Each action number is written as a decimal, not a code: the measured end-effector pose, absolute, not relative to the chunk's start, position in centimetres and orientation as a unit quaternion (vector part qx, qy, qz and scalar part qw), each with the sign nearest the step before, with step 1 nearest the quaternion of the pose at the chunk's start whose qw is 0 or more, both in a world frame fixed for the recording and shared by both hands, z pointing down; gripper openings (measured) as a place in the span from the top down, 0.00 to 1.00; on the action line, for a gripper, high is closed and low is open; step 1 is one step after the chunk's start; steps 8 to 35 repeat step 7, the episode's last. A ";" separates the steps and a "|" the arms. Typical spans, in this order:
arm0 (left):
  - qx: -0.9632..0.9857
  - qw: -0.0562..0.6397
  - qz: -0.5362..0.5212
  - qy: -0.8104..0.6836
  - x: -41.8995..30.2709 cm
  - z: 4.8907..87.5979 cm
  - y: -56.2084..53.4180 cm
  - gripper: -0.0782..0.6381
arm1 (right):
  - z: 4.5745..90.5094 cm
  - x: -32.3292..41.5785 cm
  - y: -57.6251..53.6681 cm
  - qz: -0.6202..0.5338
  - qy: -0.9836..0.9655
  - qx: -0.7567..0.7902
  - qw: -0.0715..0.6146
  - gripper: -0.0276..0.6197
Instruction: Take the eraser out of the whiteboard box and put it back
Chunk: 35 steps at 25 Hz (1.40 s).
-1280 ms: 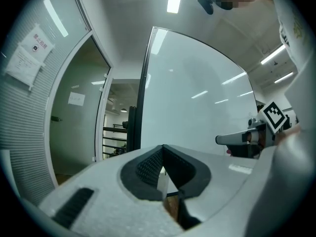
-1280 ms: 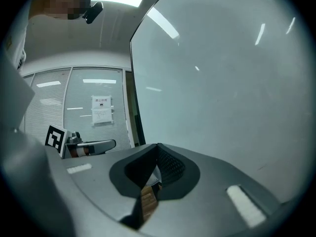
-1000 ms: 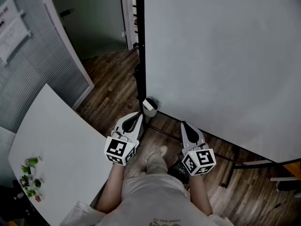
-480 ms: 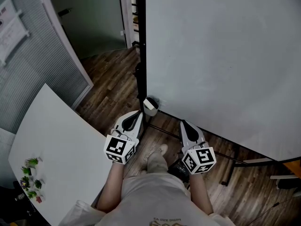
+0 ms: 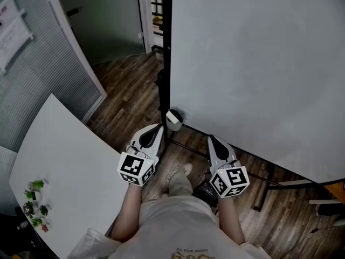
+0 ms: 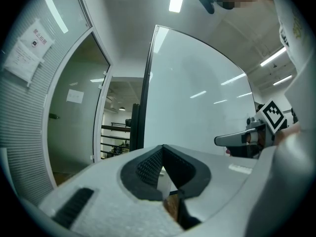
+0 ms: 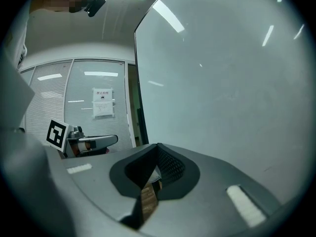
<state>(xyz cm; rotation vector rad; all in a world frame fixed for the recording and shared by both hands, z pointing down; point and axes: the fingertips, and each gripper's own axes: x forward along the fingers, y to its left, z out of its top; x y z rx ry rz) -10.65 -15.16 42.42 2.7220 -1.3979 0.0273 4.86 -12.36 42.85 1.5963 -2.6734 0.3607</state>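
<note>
Both tools are clamped fully shut and hold nothing. The left gripper [image 5: 157, 129] and right gripper [image 5: 211, 139] have their tips together; in each gripper view the black ribbed pads meet in a V.

They sit side by side over the wood-plank floor [image 5: 126, 90], noses toward the lower left corner of the whiteboard [image 5: 253, 74].

The whiteboard box [image 5: 173, 120] is small and rounded, a pale shell with a dark top. It hangs at that corner by the black frame post [image 5: 167, 47], just beyond the left gripper's tip and not touching it.

The eraser can't be made out: the box is too small in the head view to show its contents. In both gripper views the grey jaw housing blocks the box. Only a pale sliver shows through the gap under the pads, and I can't tell what it is.

The whiteboard is matte and blank, with its top and right side cut off by the frame.

A smooth white table [image 5: 64, 161] is at near left, partly out of frame. Tiny green plants [image 5: 35, 204] sit on its near edge, too small to resolve.
</note>
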 end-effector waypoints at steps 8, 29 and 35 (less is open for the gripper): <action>0.889 0.041 0.010 -0.456 -11.1 42.4 -14.9 0.88 | 42.8 4.4 -12.3 0.114 -0.853 0.510 0.004 0.94; 0.889 0.041 0.010 -0.456 -11.1 42.4 -14.9 0.88 | 42.8 4.4 -12.3 0.114 -0.853 0.510 0.004 0.94; 0.889 0.041 0.010 -0.456 -11.1 42.4 -14.9 0.88 | 42.8 4.4 -12.3 0.114 -0.853 0.510 0.004 0.94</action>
